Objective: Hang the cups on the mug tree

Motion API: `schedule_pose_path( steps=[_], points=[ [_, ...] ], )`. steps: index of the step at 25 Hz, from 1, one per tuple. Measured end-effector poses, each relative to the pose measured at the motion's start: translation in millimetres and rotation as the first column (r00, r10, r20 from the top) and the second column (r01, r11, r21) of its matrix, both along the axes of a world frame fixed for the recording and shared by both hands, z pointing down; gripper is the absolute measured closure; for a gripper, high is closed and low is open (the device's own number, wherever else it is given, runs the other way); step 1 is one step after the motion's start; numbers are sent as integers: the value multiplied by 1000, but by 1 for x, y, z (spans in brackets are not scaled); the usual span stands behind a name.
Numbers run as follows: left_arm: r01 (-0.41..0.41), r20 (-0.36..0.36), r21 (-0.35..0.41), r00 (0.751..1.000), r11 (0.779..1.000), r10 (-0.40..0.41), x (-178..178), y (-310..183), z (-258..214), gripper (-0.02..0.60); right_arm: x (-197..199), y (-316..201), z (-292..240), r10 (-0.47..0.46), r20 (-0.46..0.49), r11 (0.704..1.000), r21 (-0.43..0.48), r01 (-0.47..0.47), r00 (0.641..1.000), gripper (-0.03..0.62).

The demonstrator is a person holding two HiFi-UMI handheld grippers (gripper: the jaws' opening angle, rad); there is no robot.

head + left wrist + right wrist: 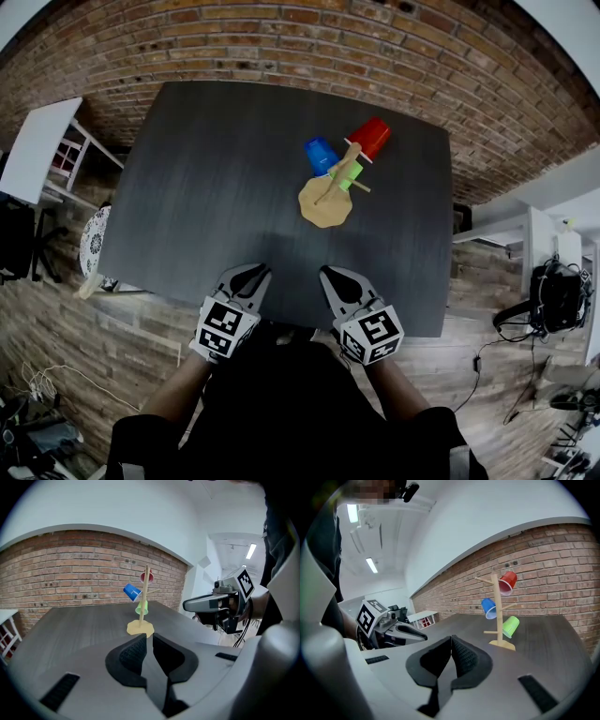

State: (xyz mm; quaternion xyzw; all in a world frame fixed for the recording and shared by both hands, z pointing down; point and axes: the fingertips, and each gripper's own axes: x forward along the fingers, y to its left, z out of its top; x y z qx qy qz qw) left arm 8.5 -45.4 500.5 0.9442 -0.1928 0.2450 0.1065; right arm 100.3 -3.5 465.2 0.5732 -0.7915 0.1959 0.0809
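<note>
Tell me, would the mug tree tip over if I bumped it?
Probably fairly easily: the mug tree is a tall thin pole on a small flat base. The red cup hangs near the top, which likely makes it top-heavy. It looks like light wood, so a low push might just slide it.

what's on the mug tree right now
Three cups hang on the mug tree: a red cup highest, a blue cup below it, a green cup lowest. The peg ends inside them are covered.
</note>
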Motion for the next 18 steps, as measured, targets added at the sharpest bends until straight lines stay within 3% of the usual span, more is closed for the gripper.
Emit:
schedule_pose_path(
  steps=[18],
  points=[
    [-3,2,0,1000,1000,3,3,-2,0,528,4,0,2,1,2,1000,-8,-1,1000,563]
  ],
)
